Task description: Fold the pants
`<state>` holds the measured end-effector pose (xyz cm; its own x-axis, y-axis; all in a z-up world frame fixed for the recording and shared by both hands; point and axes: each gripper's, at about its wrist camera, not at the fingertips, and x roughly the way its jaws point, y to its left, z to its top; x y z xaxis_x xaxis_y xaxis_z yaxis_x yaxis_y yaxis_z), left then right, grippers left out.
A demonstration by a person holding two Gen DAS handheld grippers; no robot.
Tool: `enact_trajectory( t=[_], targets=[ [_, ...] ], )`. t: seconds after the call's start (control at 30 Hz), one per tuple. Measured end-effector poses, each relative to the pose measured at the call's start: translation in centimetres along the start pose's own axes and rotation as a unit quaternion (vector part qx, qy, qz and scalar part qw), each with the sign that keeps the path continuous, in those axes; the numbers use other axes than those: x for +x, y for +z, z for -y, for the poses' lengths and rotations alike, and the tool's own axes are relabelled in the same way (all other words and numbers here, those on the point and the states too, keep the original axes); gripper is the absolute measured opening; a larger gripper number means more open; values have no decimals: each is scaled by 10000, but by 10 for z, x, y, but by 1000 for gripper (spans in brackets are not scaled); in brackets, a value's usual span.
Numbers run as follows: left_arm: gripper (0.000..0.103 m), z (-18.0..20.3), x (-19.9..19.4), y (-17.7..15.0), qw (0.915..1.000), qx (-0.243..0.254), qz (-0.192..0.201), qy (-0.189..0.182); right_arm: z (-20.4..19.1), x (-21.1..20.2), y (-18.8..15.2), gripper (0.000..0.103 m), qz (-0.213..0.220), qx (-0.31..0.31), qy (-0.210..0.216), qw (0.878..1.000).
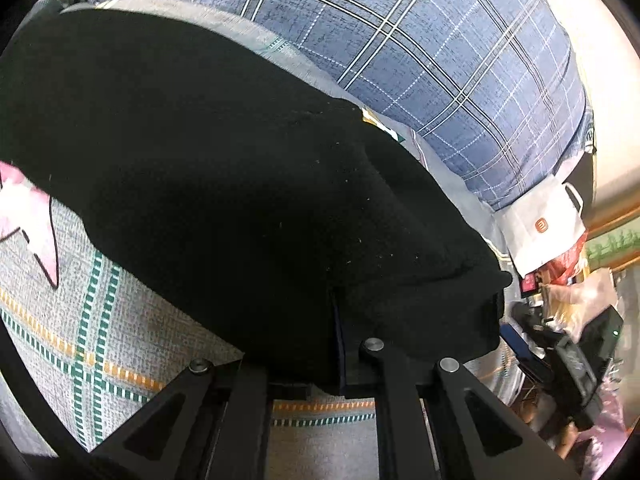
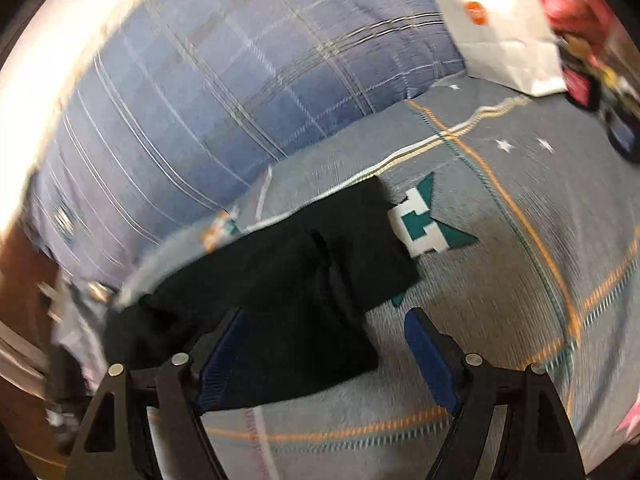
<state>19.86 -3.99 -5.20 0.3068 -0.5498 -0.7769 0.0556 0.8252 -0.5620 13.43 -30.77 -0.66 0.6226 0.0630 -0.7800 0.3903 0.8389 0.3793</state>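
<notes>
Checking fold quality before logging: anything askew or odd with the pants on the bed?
Yes. The black pants lie bunched and diagonal on the grey patterned sheet, edges not lined up, one corner overlapping the teal-and-white print. Nothing looks torn or spilled; the right wrist view is motion-blurred.

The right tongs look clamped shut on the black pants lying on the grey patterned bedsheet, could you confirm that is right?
Not quite: the right wrist view shows the right tongs open, their blue pads apart and pressing on nothing. The black pants do lie on the grey patterned bedsheet.
</notes>
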Motion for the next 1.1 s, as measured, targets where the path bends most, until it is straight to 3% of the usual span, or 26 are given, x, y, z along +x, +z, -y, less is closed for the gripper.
enact_trajectory(
  t=[0.07,0.1,0.13,0.17,0.2,0.23,0.3,0.43,0.57,0.6,0.7,0.73,0.77,0.87,0.97,1.0,1.07,1.1],
  targets=[
    [10,0,-1,-1,10000,13,0,5,-12,13,-1,59,-216,-328,-89,9992],
    [10,1,-1,-2,10000,29,13,11,-18,26,-5,55,-493,-568,-336,9966],
    [10,1,0,-2,10000,24,21,2,-21,33,-8,43,-617,-715,-667,9933],
    [10,1,0,-2,10000,8,33,-28,-23,31,-9,34,-538,-793,-826,9920],
    [9,1,-2,-2,9999,-11,16,-106,-24,24,-8,12,-388,-820,-749,9931],
    [9,3,-5,-1,9998,-43,31,-214,-22,10,-4,7,-147,-734,-525,9958],
    [9,14,-21,5,9980,32,345,-525,-20,-13,6,7,265,-671,-294,9970],
    [8,48,-36,33,9952,136,595,-764,-22,-41,51,7,738,-577,109,9955],
    [9,62,-20,50,9945,265,772,-655,-16,-53,74,7,1110,-544,334,9918],
    [9,62,-9,49,9958,297,701,-512,-11,-42,73,7,1018,-449,328,9933],
    [9,45,35,33,9992,348,162,-88,31,26,53,7,-41,323,211,9992],
    [8,38,41,28,9994,306,124,-105,38,40,49,7,-408,451,-63,9981],
    [8,34,38,23,9987,300,327,-249,41,46,48,7,-530,504,-92,9973],
    [9,41,32,22,9977,493,424,-205,36,26,51,7,-44,339,129,9993],
    [10,45,33,23,9976,592,365,-67,32,41,48,10,-301,245,-257,9989],
    [13,45,30,22,9973,646,352,-22,32,50,47,11,-465,175,-334,9982],
    [25,49,21,20,9962,813,295,135,24,43,47,12,-257,-49,-451,9986],
    [39,49,15,17,9954,886,307,212,22,40,45,13,-185,-57,-447,9988]
  ],
)
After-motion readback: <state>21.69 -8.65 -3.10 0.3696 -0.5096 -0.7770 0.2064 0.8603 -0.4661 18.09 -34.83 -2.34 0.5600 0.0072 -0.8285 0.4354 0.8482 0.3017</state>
